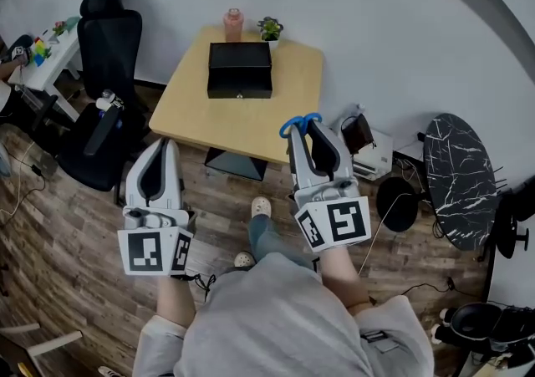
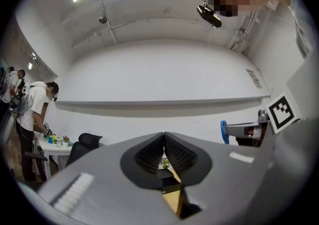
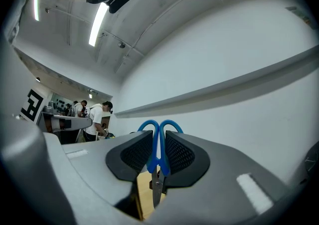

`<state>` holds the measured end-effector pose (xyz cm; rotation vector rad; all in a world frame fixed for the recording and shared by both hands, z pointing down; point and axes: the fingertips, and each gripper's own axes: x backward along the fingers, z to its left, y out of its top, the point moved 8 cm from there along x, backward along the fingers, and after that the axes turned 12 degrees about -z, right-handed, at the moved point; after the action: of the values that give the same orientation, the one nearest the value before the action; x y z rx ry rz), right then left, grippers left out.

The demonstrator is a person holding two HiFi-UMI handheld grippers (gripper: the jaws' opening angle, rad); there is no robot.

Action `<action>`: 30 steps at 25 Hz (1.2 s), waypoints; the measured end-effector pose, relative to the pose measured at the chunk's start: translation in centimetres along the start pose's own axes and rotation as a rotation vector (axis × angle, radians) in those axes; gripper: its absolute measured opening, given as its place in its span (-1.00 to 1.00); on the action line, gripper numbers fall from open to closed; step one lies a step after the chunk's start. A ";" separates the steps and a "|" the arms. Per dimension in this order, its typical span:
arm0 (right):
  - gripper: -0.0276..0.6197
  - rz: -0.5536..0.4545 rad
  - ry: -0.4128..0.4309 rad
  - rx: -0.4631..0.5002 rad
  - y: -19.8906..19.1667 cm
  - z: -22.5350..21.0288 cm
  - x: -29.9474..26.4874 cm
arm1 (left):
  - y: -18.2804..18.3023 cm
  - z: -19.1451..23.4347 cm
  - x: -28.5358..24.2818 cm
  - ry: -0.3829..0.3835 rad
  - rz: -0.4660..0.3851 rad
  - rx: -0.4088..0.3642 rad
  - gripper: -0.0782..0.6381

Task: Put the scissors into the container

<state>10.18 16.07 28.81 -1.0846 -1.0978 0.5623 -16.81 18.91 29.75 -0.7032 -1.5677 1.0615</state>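
My right tool [image 1: 305, 129], at center frame, was clamped shut on the scissors [image 1: 299, 122], whose blue handles poked out past its tips at the near edge of the counter [image 1: 292, 87]. My left tool [image 1: 165, 145], at lower left, had its jaws pressed together with nothing between them. The black container [image 1: 240, 68] sat farther up the counter, apart from the scissors.
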 end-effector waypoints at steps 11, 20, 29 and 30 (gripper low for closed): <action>-0.66 -0.025 0.043 -0.009 -3.3 -2.7 -8.6 | -2.7 3.7 -7.0 0.044 -0.009 -0.037 -0.61; -0.66 -0.041 0.087 -0.011 -5.7 -7.2 -15.9 | -5.4 4.6 -15.0 0.065 -0.030 -0.048 -0.61; -0.68 -0.058 0.122 -0.046 -8.2 -11.4 -20.9 | -7.7 4.3 -20.8 0.088 -0.029 -0.077 -0.61; -0.68 -0.060 0.125 -0.053 -8.5 -11.7 -21.2 | -7.9 4.2 -21.2 0.090 -0.027 -0.082 -0.61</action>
<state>11.32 -9.54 26.85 -1.1138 -1.0374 0.4148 -14.66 -3.90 27.41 -0.7731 -1.5460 0.9379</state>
